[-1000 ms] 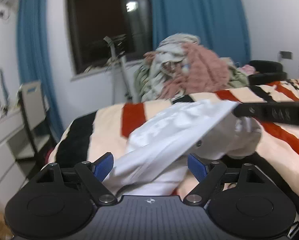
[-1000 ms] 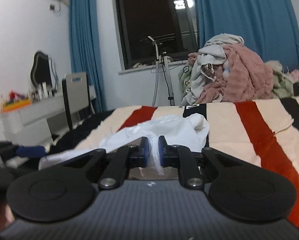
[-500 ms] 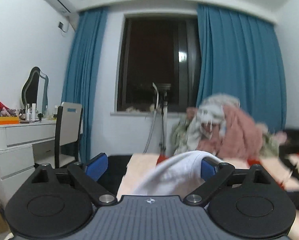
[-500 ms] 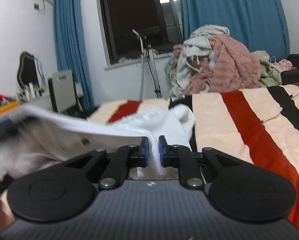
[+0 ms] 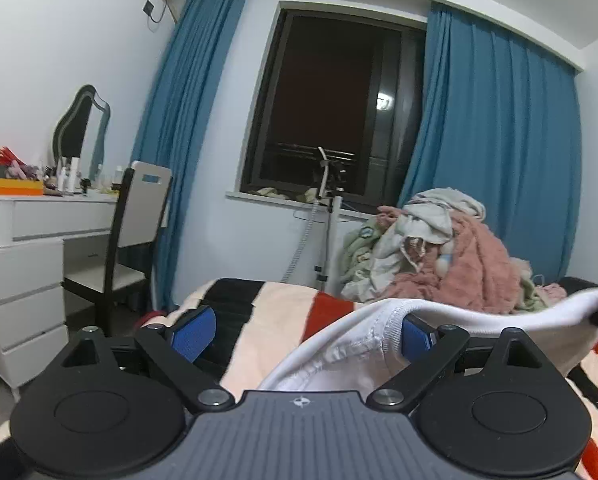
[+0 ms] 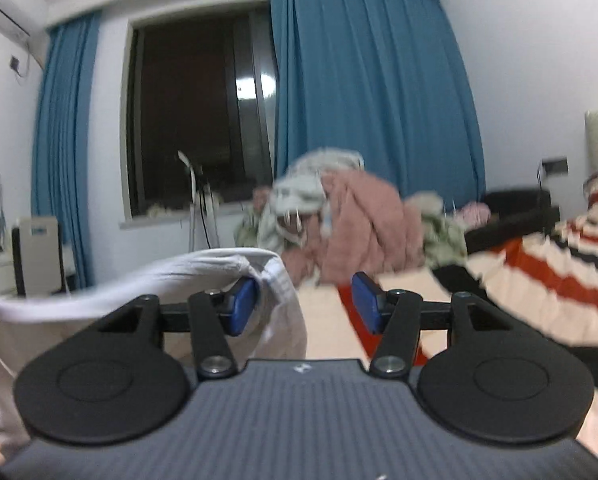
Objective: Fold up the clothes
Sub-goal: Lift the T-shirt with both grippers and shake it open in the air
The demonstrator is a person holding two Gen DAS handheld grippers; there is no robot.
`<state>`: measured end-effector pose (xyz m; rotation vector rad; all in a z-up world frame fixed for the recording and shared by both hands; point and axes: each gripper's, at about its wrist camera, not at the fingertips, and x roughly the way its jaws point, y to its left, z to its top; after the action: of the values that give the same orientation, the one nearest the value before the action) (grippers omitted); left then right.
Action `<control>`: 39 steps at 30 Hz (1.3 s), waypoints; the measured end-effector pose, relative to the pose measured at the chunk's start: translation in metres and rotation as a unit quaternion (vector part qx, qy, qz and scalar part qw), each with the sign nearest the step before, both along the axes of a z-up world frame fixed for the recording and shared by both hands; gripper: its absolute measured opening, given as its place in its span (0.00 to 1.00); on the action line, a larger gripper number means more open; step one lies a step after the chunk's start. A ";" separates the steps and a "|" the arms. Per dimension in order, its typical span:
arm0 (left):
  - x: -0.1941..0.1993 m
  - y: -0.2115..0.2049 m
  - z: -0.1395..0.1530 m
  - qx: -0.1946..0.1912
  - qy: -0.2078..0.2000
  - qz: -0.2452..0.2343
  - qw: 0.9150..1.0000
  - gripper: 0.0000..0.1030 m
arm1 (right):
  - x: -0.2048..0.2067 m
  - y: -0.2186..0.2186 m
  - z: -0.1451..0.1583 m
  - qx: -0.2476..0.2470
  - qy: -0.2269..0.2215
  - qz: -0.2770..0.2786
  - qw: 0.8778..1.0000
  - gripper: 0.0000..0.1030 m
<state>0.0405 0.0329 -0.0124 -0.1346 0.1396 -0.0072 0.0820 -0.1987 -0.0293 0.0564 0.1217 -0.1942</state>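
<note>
A white garment [image 5: 339,344] hangs stretched in the air over the striped bed blanket [image 5: 259,312]. In the left wrist view my left gripper [image 5: 303,336] is open, and the garment's hem drapes over its right finger [image 5: 417,336]. The cloth runs off to the right edge, where a dark tip shows. In the right wrist view my right gripper [image 6: 303,306] is open too. The white garment [image 6: 139,284] lies over its left finger [image 6: 243,306] and trails away to the left. Neither pair of pads pinches the cloth.
A heap of pink, grey and green clothes [image 5: 439,256] sits at the bed's far end, below blue curtains. A metal stand [image 5: 331,220] is by the window. A chair [image 5: 135,232] and white dresser [image 5: 23,272] are at the left. The blanket [image 6: 539,280] rises at right.
My right gripper was shut on the white garment and now stands open, the cloth resting over one finger. Both grippers rose with the garment. The left gripper stayed open.
</note>
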 end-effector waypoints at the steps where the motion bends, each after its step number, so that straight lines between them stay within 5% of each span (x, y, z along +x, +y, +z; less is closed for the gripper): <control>1: 0.001 0.000 -0.001 0.001 0.004 -0.003 1.000 0.93 | -0.005 0.000 0.005 -0.001 -0.018 -0.004 1.000 0.54; 5: 0.014 -0.002 -0.014 0.010 0.038 -0.016 0.999 0.94 | -0.023 -0.002 0.023 -0.006 -0.086 -0.017 0.996 0.54; 12: 0.040 -0.017 -0.049 0.118 0.147 0.047 0.981 0.95 | -0.029 0.002 0.026 -0.031 -0.097 -0.013 0.995 0.54; 16: 0.027 -0.004 -0.049 0.102 0.162 0.060 0.980 0.96 | -0.021 0.001 0.015 -0.057 -0.073 -0.027 0.995 0.53; 26: -0.047 0.005 -0.019 0.062 0.133 0.072 0.987 0.99 | -0.031 0.001 -0.010 -0.052 0.026 -0.040 0.997 0.53; 32: -0.117 0.007 0.020 -0.012 0.057 0.102 0.993 0.99 | -0.099 0.001 0.030 -0.017 -0.035 -0.049 0.998 0.54; 34: -0.146 0.008 0.037 -0.044 0.018 0.109 0.993 0.99 | -0.122 0.000 0.051 -0.009 -0.064 -0.049 0.997 0.63; 39: -0.187 0.010 0.117 -0.083 -0.062 0.110 0.989 0.99 | -0.175 -0.005 0.115 0.008 -0.133 -0.039 0.990 0.69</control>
<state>-0.1469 0.0433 0.1041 -0.3145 -0.0008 0.1937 -0.0926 -0.2039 0.0856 0.1022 -0.1461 -0.2610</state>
